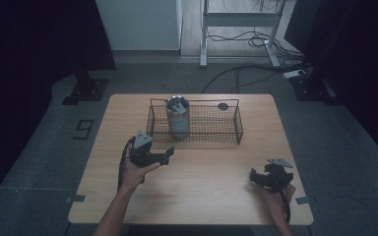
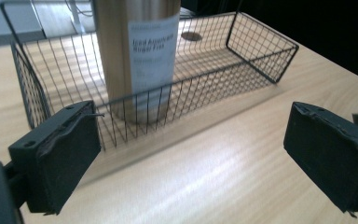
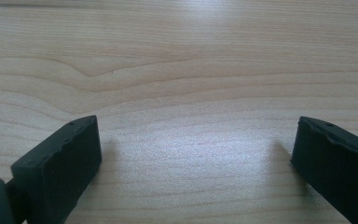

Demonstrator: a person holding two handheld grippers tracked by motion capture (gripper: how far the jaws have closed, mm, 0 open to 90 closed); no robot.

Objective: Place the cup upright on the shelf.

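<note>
A tall steel can (image 1: 177, 118) with a white label stands upright in the left part of a black wire basket (image 1: 211, 125) at the back of the wooden table. My left gripper (image 1: 170, 152) hovers just in front of the basket's left front corner, open and holding nothing. In the left gripper view the can (image 2: 140, 51) rises behind the basket's front wall (image 2: 205, 88), beyond my left gripper (image 2: 191, 158). My right gripper (image 1: 253, 176) rests low near the table's front right, jaws apart. In the right gripper view my right gripper (image 3: 196, 163) is open over bare wood.
A small dark disc (image 1: 223, 106) lies in the basket's back right part, seen as a disc (image 2: 191, 36) in the left gripper view too. Wooden table (image 1: 197, 187) stretches between the two hands. Beyond it stand desk legs and floor cables (image 1: 256, 39).
</note>
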